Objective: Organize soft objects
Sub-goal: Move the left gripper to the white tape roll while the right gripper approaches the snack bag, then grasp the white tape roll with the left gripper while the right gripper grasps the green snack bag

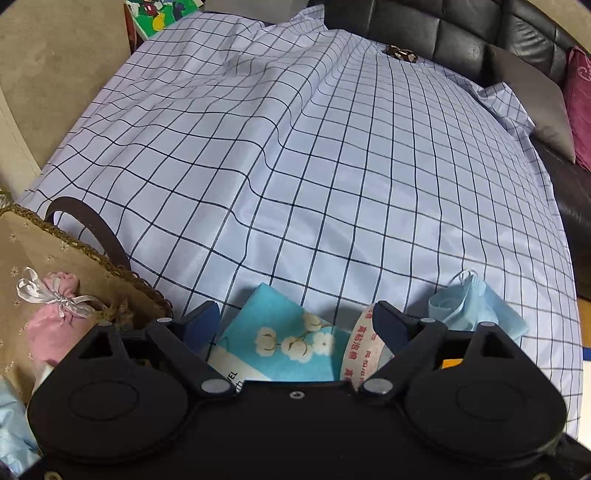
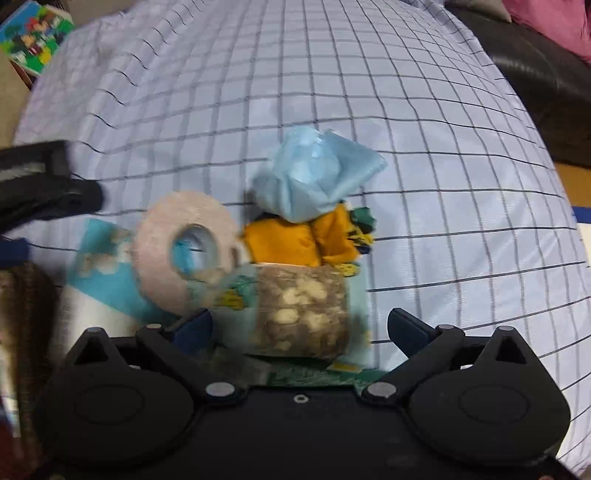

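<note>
1. A checked cloth (image 1: 332, 166) is spread over the whole work surface; its grid is dark blue on pale blue, and folds are seen in the far half.
2. The left gripper (image 1: 295, 317) is held above the near edge of the cloth, pointed steeply down. Its jaws stand wide apart and nothing is pressed between the pads.
3. Below the left gripper a towel pack (image 1: 280, 339) is lying — turquoise, printed with white flowers. A tape roll (image 1: 360, 343) with red characters is leaned beside the right finger; whether they touch cannot be told.
4. A crumpled blue mask (image 1: 476, 306) is seen just to the right of the left gripper, on the cloth.
5. At the left a basket (image 1: 85, 247) with a braided rim and a dark handle is standing. A pink pouch (image 1: 51, 325) tied with a white ribbon is lying inside it.
6. The right gripper (image 2: 299, 325) is also opened wide and nothing is gripped. The right view is blurred.
7. Between the right jaws, a little ahead of them, a brown roll (image 2: 303, 314) with pale spots is lying on its side — not touched by either pad.
8. Behind this roll an orange cloth (image 2: 295, 240) is bunched, and the mask (image 2: 314, 173) is resting on top of it. The tape roll (image 2: 184, 247) is tilted to the left, over the towel pack (image 2: 107, 273).
9. A black sofa (image 1: 480, 33) is seen beyond the cloth.
</note>
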`<state>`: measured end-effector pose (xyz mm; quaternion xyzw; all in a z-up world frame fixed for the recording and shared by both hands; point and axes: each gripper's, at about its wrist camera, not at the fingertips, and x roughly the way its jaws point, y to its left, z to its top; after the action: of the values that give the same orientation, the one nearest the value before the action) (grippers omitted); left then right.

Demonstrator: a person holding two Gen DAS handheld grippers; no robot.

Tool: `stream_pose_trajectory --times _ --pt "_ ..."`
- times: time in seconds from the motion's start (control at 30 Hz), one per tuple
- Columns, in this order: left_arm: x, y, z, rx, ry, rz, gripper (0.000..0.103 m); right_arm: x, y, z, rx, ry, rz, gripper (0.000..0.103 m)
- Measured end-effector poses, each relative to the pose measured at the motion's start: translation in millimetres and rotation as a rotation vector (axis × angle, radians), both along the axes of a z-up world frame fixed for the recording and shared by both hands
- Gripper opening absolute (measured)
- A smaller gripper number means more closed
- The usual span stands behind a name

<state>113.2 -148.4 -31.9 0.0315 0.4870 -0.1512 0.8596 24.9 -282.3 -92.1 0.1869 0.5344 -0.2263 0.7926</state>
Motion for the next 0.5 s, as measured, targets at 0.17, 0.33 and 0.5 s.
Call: stream_pose_trajectory --times 0.17,0.33,0.5 --pt "2.0 2.4 -3.0 0.0 0.018 -0.003 0.086 -15.0 -34.7 0.0 -0.017 0.011 -0.089 0.101" --pt "2.7 1.8 -5.5 -0.018 0.051 -0.014 0.086 -39.3 -73.1 13.2 -0.083 -0.004 -0.192 0.101" --pt "-1.6 -10.1 -14.3 0.02 0.057 -0.044 0.086 -64.9 -110.6 11.9 -0.112 0.02 -0.315 0.101"
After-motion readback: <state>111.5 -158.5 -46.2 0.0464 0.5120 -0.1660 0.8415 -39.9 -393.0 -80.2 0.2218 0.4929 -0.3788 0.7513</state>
